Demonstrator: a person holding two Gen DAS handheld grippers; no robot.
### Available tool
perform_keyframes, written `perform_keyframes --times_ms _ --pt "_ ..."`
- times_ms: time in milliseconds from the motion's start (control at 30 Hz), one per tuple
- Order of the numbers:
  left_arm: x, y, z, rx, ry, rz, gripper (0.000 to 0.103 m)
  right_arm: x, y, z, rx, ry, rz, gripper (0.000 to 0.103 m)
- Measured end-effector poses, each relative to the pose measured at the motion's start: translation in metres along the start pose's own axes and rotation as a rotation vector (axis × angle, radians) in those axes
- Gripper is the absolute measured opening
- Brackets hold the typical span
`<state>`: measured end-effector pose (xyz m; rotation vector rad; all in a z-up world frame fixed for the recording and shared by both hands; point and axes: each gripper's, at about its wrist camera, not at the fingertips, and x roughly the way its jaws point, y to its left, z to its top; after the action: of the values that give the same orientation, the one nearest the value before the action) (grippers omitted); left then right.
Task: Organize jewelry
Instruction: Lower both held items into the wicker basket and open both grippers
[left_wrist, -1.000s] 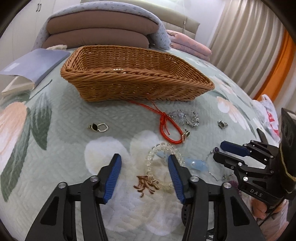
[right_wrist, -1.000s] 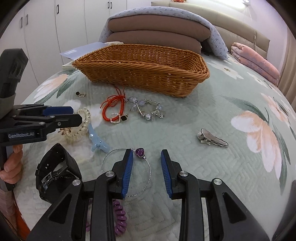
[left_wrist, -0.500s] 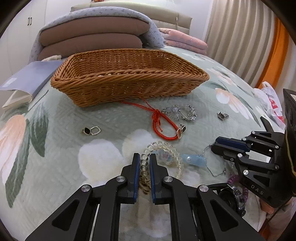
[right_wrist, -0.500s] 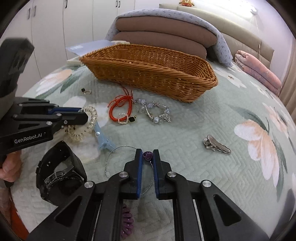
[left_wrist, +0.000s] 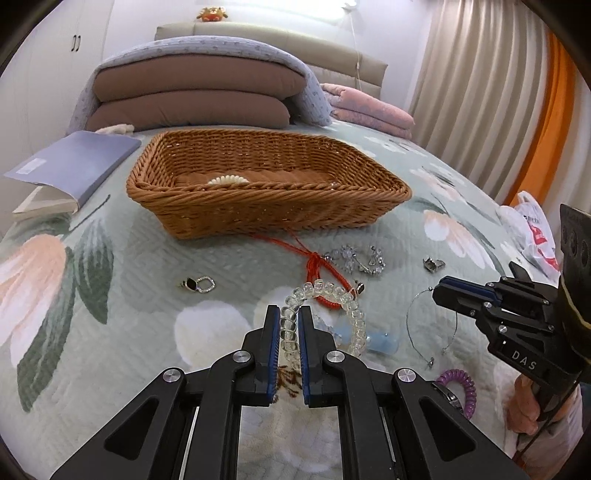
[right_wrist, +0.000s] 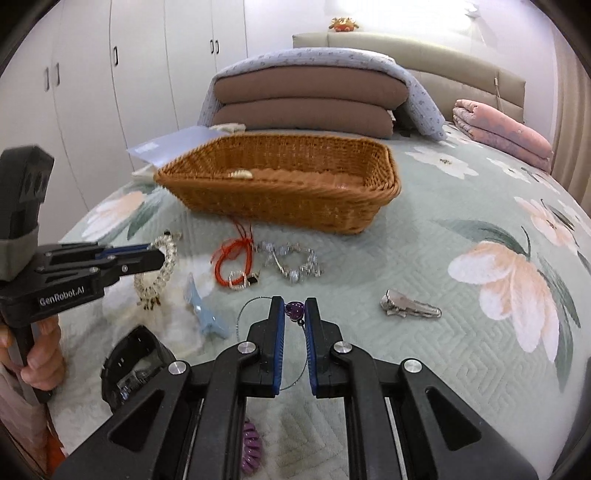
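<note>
My left gripper (left_wrist: 287, 311) is shut on a clear bead bracelet (left_wrist: 355, 318), which hangs from the pads just above the bedspread. The same bracelet (right_wrist: 166, 264) shows in the right wrist view, dangling from that left gripper (right_wrist: 161, 255). My right gripper (right_wrist: 294, 303) is shut on the purple heart pendant (right_wrist: 294, 310) of a thin wire necklace (left_wrist: 413, 325), whose loop trails below the right gripper (left_wrist: 441, 291). A wicker basket (left_wrist: 207, 218) stands beyond both, with a white beaded piece (left_wrist: 227, 180) inside.
On the floral bedspread lie a red cord bracelet (left_wrist: 327, 271), a crystal bracelet (right_wrist: 291, 262), a silver hair clip (right_wrist: 410, 308), a blue clip (right_wrist: 207, 314), a black watch (right_wrist: 136, 362), a purple coil tie (right_wrist: 251, 446) and a small ring (left_wrist: 197, 284). A book (left_wrist: 74, 166) and stacked pillows (left_wrist: 192, 99) sit behind.
Both grippers went from open to shut, the left on the bead bracelet and the right on the purple pendant. Both pieces have since risen slightly off the bedspread.
</note>
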<state>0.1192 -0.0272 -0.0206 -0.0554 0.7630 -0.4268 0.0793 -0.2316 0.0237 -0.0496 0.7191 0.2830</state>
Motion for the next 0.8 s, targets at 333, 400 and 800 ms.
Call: perform_keyframes --times_ms 333,400,800 --pt "-0.019 0.009 0.005 -0.037 -0.051 -0.019 0.01 -0.019 0.001 0.019 0.06 -0.11 0.028 0.012" --pt "-0.022 0.011 0.006 -0.043 -0.061 -0.024 0.01 -0.021 0.003 0.023 0.066 -0.123 0.029 0.012" --pt "-0.056 0.016 0.029 -0.061 -0.152 -0.02 0.01 -0.048 0.011 0.061 0.096 -0.237 0.074 0.012"
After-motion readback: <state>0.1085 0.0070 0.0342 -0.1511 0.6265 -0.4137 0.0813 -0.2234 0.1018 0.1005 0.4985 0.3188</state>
